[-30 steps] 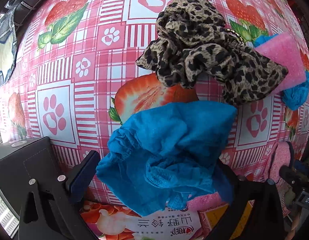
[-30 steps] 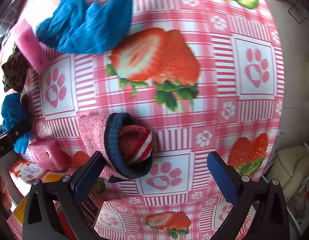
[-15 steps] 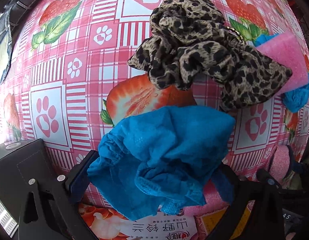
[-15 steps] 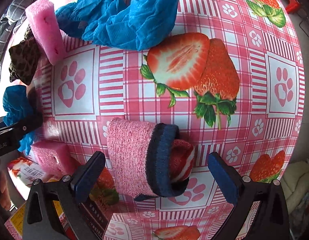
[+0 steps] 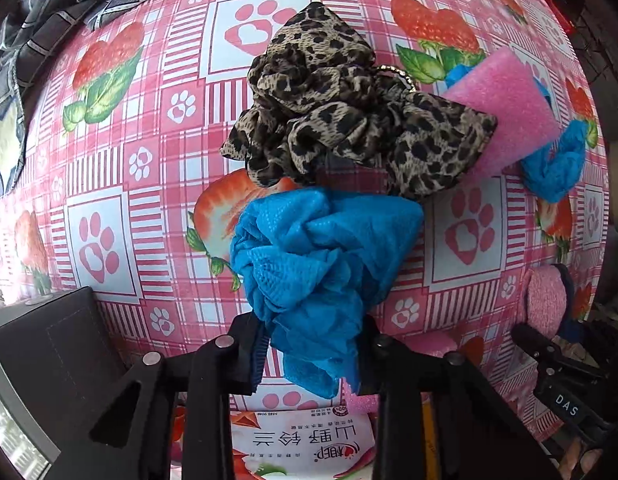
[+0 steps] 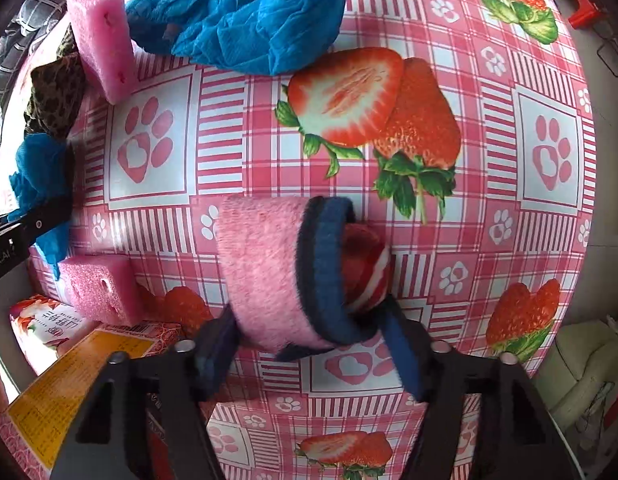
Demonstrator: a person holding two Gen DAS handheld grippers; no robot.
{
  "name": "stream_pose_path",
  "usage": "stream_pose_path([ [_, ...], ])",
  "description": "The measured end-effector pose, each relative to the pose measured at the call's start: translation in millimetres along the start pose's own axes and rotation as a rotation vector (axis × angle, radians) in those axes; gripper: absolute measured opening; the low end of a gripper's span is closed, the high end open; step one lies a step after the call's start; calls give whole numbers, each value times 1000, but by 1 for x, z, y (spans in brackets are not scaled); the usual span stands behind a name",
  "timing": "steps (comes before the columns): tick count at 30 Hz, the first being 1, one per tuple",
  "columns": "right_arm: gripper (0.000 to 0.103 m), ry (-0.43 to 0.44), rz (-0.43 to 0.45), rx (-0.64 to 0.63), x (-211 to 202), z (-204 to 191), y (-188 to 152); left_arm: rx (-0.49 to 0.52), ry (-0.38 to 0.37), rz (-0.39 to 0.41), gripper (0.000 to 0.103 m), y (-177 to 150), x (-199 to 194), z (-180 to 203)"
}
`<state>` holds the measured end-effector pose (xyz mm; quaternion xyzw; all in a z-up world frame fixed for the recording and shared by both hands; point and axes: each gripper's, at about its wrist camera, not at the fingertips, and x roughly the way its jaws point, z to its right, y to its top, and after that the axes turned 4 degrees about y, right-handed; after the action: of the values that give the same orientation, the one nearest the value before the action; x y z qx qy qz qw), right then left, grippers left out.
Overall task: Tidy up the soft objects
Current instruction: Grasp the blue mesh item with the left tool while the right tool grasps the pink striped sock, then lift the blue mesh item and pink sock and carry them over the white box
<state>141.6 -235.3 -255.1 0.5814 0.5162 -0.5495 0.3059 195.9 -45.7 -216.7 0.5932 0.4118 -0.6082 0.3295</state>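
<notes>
Claws are what have changed: both stood wide a moment ago and have just been closing, each with a soft thing between its pads. Nearest in the left wrist view, the left claw (image 5: 313,360) now pinches the lower end of the crumpled blue cloth (image 5: 321,256), whose bulk rests on the counter (image 5: 109,184). Just beyond the cloth lies the leopard-print scarf (image 5: 349,120), touching it at the far edge, with a pink foam block (image 5: 509,108) against the scarf's right side. In the right wrist view, the right claw (image 6: 309,340) is narrowed onto the pink sock roll (image 6: 285,272) with its navy cuff, pads pressing both sides. Farther off sit another blue cloth (image 6: 245,16) and a foam block (image 6: 101,36). Judging by this, both grasps look made, so lifting and sorting can follow.
</notes>
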Motion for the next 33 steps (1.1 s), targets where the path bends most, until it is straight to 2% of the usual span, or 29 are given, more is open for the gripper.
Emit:
stream_pose_path([
  [1, 38, 24, 9, 18, -3, 4, 0, -5, -2, 12, 29, -1, -4, 0],
  [2, 35, 42, 22, 33, -6, 13, 3, -7, 0, 28, 28, -1, -9, 1],
  [6, 35, 104, 101, 82, -32, 34, 1, 30, 22, 107, 28, -3, -37, 9],
  [13, 35, 152, 192, 138, -78, 60, -2, 116, -1, 228, 28, -8, -93, 40],
  [21, 35, 186, 220, 214, -113, 82, -7, 292, -38, 320, 28, -41, -138, 99],
  [33, 35, 178, 270, 339, -126, 107, -63, 560, -119, 333, 29, -118, -162, 171],
])
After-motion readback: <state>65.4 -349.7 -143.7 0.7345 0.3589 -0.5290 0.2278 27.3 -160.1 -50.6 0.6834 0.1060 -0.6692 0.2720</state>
